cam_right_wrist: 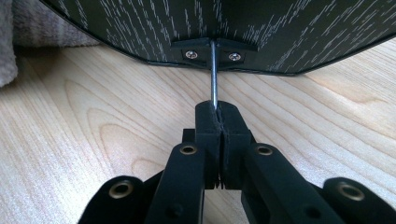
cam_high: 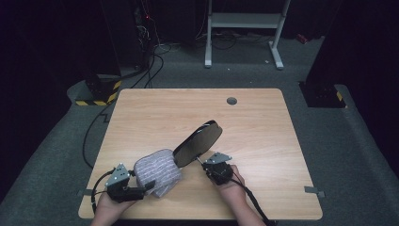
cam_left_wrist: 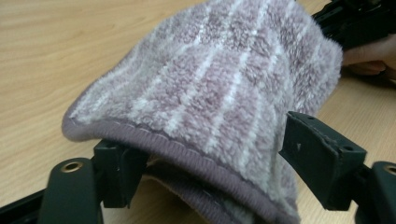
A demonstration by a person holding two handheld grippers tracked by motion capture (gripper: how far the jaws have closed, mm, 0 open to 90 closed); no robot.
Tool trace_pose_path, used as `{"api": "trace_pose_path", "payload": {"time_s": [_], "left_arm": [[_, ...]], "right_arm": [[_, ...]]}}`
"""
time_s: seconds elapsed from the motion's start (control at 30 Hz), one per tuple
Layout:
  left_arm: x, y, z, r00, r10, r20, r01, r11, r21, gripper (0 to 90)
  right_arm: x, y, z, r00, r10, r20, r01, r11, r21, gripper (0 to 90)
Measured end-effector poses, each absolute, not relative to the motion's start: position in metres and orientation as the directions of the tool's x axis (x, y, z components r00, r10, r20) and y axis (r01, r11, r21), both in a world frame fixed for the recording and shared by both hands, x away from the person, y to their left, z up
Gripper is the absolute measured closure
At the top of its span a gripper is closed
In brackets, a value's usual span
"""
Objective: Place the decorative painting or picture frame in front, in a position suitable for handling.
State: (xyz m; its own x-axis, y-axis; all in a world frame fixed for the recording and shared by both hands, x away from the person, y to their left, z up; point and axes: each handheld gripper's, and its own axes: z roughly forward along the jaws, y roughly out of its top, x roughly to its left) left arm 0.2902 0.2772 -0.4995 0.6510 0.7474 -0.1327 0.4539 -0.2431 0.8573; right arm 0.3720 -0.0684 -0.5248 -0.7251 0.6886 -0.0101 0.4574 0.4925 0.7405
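A folded purple towel with white stripes (cam_high: pixel 157 172) (cam_left_wrist: pixel 224 79) lies on the wooden table (cam_high: pixel 164 113) near its front edge. My left gripper (cam_high: pixel 141 190) (cam_left_wrist: pixel 215 158) stands open, its jaws wide on either side of the towel's near hem. A black oval disc (cam_high: pixel 197 142) (cam_right_wrist: pixel 280 32) is tilted up over the table, its lower edge beside the towel. It sits on a thin metal rod (cam_right_wrist: pixel 213 74). My right gripper (cam_high: pixel 207 167) (cam_right_wrist: pixel 219 109) is shut on that rod. A corner of the towel (cam_right_wrist: pixel 7 46) lies at the left in the right gripper view.
A round grey cable hole (cam_high: pixel 231 100) sits near the table's far edge. Beyond the table, on the carpet, stand a white metal frame (cam_high: pixel 244 21), loose cables (cam_high: pixel 146 61) and a yellow-and-black striped base (cam_high: pixel 99 94).
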Motion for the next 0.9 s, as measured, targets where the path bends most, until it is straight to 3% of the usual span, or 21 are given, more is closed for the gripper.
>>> {"api": "trace_pose_path", "payload": {"time_s": [0.13,0.23,0.47,0.6,0.73,0.9], "left_arm": [[0.290,0.286,-0.501,0.650,0.738,-0.184,0.492,-0.224,0.841,22.3],[0.285,0.292,-0.505,0.643,0.746,-0.173,0.494,-0.231,0.838,21.8],[0.297,0.281,-0.479,0.684,0.708,-0.176,0.429,-0.195,0.882,22.4],[0.313,0.256,-0.475,0.715,0.687,-0.133,0.423,-0.274,0.864,20.5],[0.329,0.239,-0.487,0.746,0.649,-0.150,0.470,-0.354,0.809,20.2],[0.335,0.216,-0.507,0.778,0.621,-0.091,0.483,-0.500,0.718,26.3]], "right_arm": [[0.372,-0.068,-0.525,-0.725,0.689,-0.015,0.454,0.494,0.741,88.2],[0.372,-0.068,-0.525,-0.725,0.689,-0.013,0.456,0.493,0.741,88.1],[0.372,-0.068,-0.525,-0.727,0.687,-0.021,0.451,0.499,0.740,88.1],[0.372,-0.068,-0.525,-0.727,0.687,-0.019,0.451,0.498,0.741,88.1],[0.372,-0.068,-0.525,-0.727,0.686,-0.021,0.450,0.499,0.740,88.1],[0.372,-0.068,-0.525,-0.729,0.684,-0.018,0.450,0.499,0.741,88.1]]}}
